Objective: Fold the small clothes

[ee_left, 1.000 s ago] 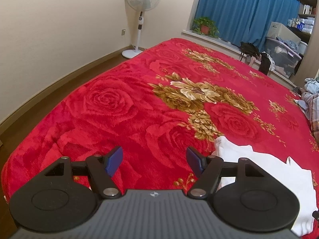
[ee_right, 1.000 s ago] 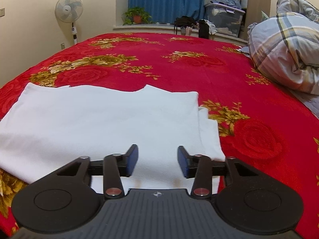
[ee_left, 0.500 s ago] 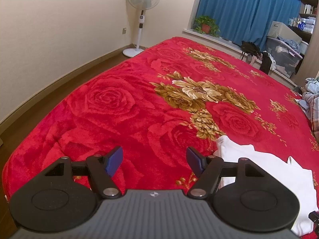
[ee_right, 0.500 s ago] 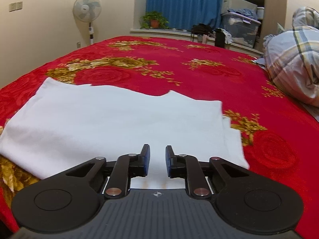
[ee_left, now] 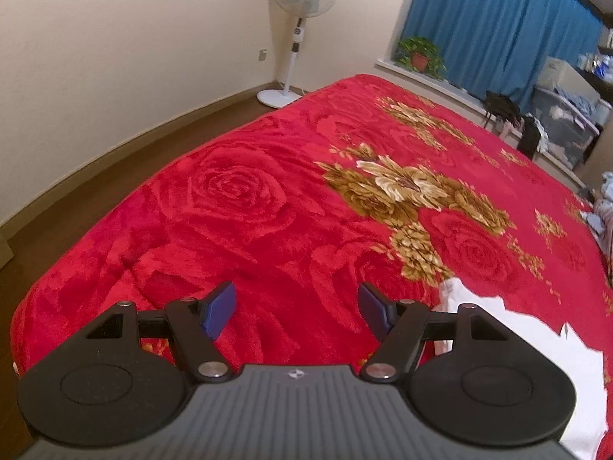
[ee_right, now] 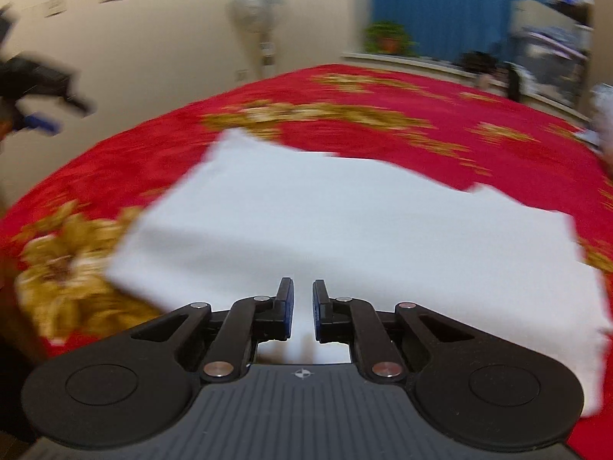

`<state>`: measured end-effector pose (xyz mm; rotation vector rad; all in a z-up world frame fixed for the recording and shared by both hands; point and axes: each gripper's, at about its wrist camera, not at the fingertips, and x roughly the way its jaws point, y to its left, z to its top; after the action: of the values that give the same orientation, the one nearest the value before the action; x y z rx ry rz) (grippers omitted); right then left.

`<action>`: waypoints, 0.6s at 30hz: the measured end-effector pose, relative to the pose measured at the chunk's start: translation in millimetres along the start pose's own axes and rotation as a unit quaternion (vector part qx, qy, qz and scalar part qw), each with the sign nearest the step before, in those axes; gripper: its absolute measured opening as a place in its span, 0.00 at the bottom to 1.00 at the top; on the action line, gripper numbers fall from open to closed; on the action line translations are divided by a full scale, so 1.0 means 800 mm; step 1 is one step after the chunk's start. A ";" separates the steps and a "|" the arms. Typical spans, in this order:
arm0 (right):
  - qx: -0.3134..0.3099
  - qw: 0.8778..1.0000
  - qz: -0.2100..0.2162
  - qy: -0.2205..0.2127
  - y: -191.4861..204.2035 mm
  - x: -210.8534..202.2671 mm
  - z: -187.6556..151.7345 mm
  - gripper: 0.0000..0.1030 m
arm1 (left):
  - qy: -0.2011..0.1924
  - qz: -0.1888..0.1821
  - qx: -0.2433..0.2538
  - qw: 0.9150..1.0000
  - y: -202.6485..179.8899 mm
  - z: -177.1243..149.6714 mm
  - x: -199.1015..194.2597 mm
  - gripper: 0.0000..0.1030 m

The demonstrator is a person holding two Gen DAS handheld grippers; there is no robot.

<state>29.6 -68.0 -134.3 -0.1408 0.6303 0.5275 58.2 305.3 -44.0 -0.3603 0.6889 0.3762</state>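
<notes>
A white garment (ee_right: 345, 230) lies flat on the red rose-patterned blanket (ee_right: 153, 161); this view is blurred by motion. My right gripper (ee_right: 303, 306) sits at the garment's near edge. Its jaws are nearly together, with creased white cloth in the narrow gap between the pads. In the left wrist view my left gripper (ee_left: 297, 306) stands open over bare red blanket (ee_left: 237, 199), holding nothing. The white garment (ee_left: 517, 345) is to its right, partly hidden behind the right finger. The left gripper (ee_right: 34, 122) also shows as a dark blur at the far left of the right wrist view.
A standing fan (ee_left: 300, 34) is on the brown floor beyond the bed's left edge. A potted plant (ee_left: 419, 53), blue curtain (ee_left: 498, 23) and storage boxes (ee_left: 563, 130) line the far wall. Striped bedding (ee_left: 603, 207) lies at the right edge.
My right gripper's jaws closed from wide apart to a narrow gap at the garment's near edge, and the gripper swung left. The left gripper stayed open and nearly still.
</notes>
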 end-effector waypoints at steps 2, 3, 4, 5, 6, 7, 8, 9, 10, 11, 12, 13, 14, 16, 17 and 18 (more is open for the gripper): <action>-0.031 0.999 0.032 -0.002 0.043 0.011 0.005 0.10 | 0.001 -0.001 -0.006 1.000 0.004 0.002 0.000 0.73; -0.052 0.998 0.044 -0.004 0.067 0.019 0.007 0.11 | 0.002 -0.001 -0.009 1.000 0.006 0.003 0.000 0.73; -0.070 0.996 0.052 -0.002 0.086 0.026 0.010 0.12 | 0.003 -0.001 -0.012 1.000 0.008 0.005 0.000 0.73; -0.088 0.994 0.060 0.002 0.103 0.034 0.011 0.15 | 0.004 -0.001 -0.016 1.000 0.010 0.006 0.001 0.73; -0.106 0.992 0.064 0.007 0.117 0.044 0.014 0.18 | 0.005 -0.001 -0.019 1.000 0.012 0.007 0.001 0.73; -0.125 0.990 0.063 0.015 0.133 0.054 0.014 0.21 | 0.006 -0.001 -0.023 1.000 0.015 0.008 0.002 0.73; -0.144 0.987 0.061 0.027 0.144 0.065 0.015 0.27 | 0.007 -0.001 -0.029 1.000 0.017 0.010 0.003 0.73; -0.159 0.985 0.056 0.036 0.151 0.073 0.015 0.31 | 0.008 -0.002 -0.033 0.999 0.019 0.011 0.004 0.73; -0.176 0.982 0.048 0.042 0.158 0.080 0.013 0.34 | 0.010 -0.003 -0.036 0.999 0.020 0.012 0.005 0.73; -0.191 0.980 0.045 0.046 0.161 0.086 0.010 0.40 | 0.011 -0.004 -0.039 0.999 0.021 0.013 0.005 0.73; -0.209 0.976 0.040 0.045 0.167 0.089 0.009 0.41 | 0.012 -0.006 -0.040 0.999 0.021 0.014 0.006 0.73; -0.223 0.973 0.037 0.041 0.172 0.091 0.006 0.41 | 0.012 -0.007 -0.041 0.999 0.021 0.015 0.007 0.73; -0.233 0.971 0.036 0.039 0.175 0.092 0.007 0.40 | 0.012 -0.009 -0.041 0.999 0.020 0.015 0.007 0.73; -0.233 0.971 0.033 0.039 0.174 0.092 0.012 0.26 | 0.011 -0.012 -0.039 0.999 0.017 0.017 0.008 0.73; -0.230 0.972 0.034 0.040 0.172 0.093 0.015 0.18 | 0.011 -0.013 -0.039 0.999 0.015 0.017 0.008 0.73; -0.226 0.973 0.035 0.040 0.168 0.092 0.018 0.11 | 0.012 -0.014 -0.040 0.999 0.013 0.018 0.009 0.73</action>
<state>18.6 83.1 -162.0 -0.5740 0.5875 0.7308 66.5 322.3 -40.6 -0.4507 0.6920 0.3743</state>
